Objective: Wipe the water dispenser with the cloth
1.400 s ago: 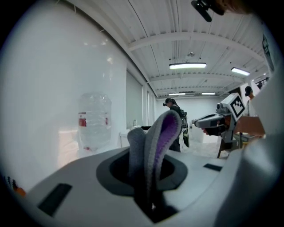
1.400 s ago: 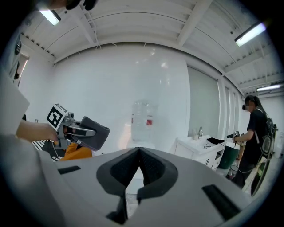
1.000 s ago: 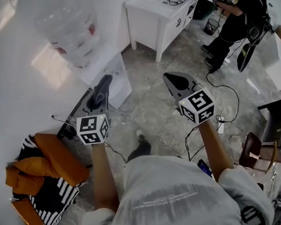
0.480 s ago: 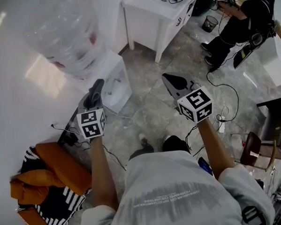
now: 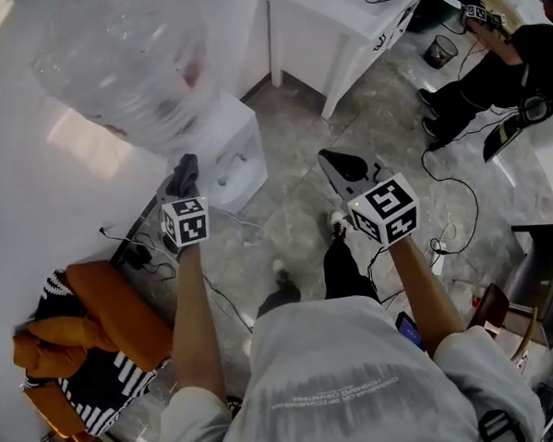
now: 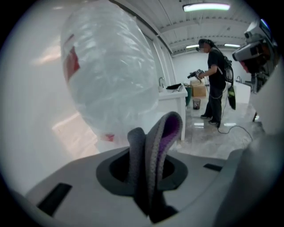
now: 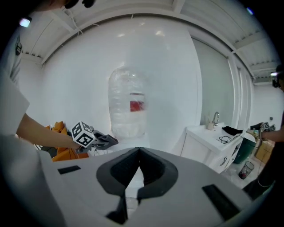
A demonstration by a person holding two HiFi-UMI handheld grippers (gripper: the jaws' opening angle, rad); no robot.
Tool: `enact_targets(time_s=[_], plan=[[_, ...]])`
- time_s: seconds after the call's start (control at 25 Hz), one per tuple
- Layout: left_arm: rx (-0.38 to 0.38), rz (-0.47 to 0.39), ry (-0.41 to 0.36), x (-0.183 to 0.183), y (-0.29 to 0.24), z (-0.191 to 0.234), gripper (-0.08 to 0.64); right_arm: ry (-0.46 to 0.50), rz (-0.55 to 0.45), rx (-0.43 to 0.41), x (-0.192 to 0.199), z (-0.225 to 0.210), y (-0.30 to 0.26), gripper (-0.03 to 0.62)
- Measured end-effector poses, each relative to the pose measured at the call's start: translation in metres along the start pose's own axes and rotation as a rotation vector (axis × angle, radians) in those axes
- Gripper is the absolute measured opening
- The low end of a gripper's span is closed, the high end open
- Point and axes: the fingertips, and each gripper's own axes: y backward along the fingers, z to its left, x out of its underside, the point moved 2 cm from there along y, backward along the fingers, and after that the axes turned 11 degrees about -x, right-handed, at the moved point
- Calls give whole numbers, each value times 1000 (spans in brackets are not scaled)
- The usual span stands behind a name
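Water dispenser: a white cabinet against the wall, with a large clear bottle upended on top. It stands on the floor just ahead of the person and to the left.

The left claw pinches a folded grey cloth with a purple inner face. The fold sticks up between the jaws and points toward the bottle's lower half. In the head view this claw sits close to the cabinet's top left edge, beneath the bottle, but I cannot tell whether cloth and dispenser touch. The right claw is pressed together on nothing and hangs off to the right, well apart from the dispenser.

By my reading, the cloth is in hand and the approach is nearly done, but wiping has not visibly begun. The next move calls for laying the loose fold flat against the cabinet top or bottle wall. It should then be dragged with light, even pressure, while the pinch is kept firm.
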Motion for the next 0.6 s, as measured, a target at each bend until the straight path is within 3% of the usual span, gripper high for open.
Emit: enact_targets(time_s=[0.16, 0.44, 0.6], plan=[[22, 71, -59, 0, -32, -26, 77, 11, 18, -60, 3, -30, -15, 15], [-85, 97, 15, -12, -58, -50, 77, -53, 41, -165, 20, -101, -37, 15], [-59, 81, 79, -28, -64, -67, 80, -64, 73, -218, 31, -133, -53, 15]])
